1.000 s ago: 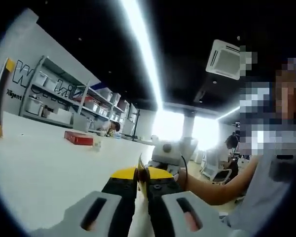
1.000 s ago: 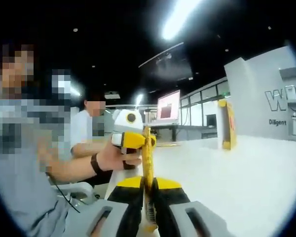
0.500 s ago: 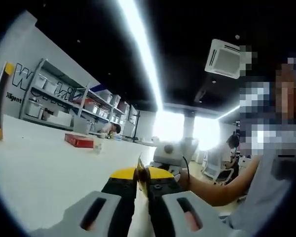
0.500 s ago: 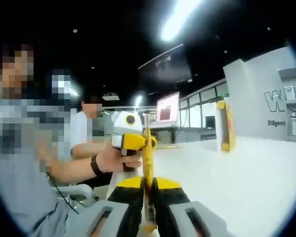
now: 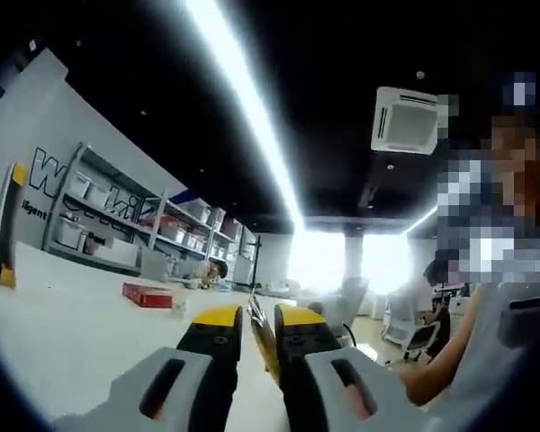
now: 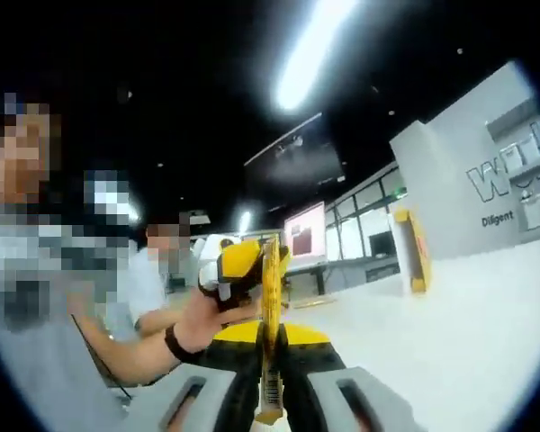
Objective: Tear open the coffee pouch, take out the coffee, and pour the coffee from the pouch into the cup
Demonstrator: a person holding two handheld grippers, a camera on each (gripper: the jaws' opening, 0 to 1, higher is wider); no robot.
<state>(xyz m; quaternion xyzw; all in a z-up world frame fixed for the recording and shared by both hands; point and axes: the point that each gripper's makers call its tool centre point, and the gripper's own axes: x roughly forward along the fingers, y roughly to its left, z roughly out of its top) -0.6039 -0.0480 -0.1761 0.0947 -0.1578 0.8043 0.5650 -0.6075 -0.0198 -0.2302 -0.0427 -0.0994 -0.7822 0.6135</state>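
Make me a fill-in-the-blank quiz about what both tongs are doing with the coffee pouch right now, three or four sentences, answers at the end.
1. The coffee pouch pinched edge-on in the right tongs is mostly ____ in colour.
2. In the right gripper view, the left tongs grip the pouch at its ____ end.
3. On the white table in the left gripper view lies a flat ____ box.
4. Shelving stands against the far ____.

Answers: yellow; upper; red; wall
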